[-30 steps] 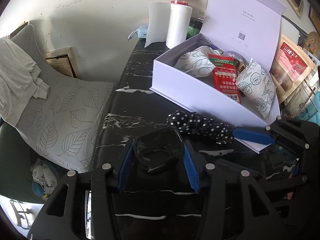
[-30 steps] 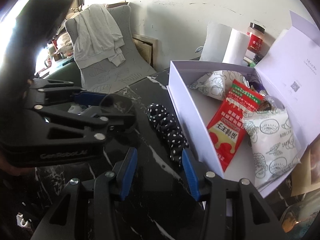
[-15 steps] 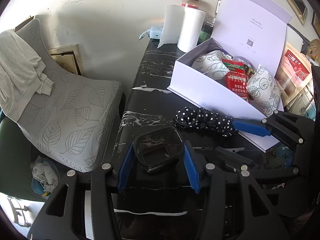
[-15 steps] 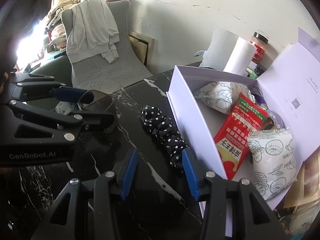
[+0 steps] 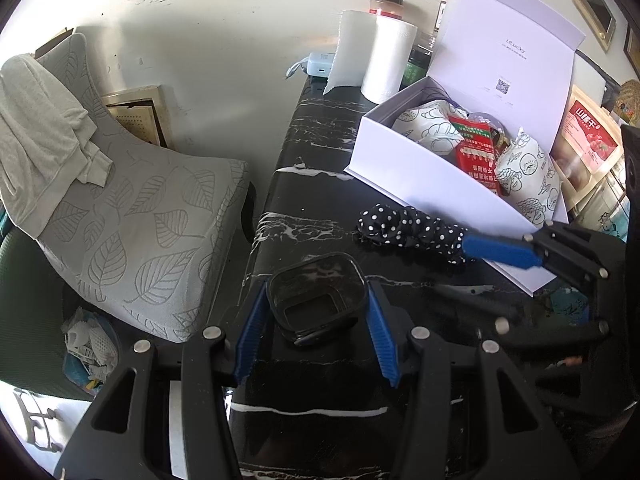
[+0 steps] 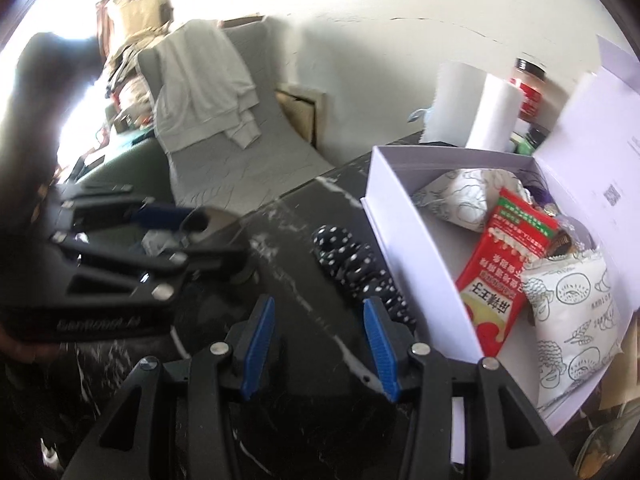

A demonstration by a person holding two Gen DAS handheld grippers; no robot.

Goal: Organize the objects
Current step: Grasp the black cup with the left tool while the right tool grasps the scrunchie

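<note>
A small dark translucent plastic cup (image 5: 316, 300) is pinched in the left tongs (image 5: 316, 320) above the black marbled surface (image 5: 320, 200), short of the open white box (image 5: 420, 168), and could be dropped if loosened, while the spread, empty right tongs (image 6: 320, 344) might snag the black polka-dot scrunchie (image 6: 356, 264).

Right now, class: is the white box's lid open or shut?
Open: the white box has its lid standing up, with snack packets visible inside.
</note>
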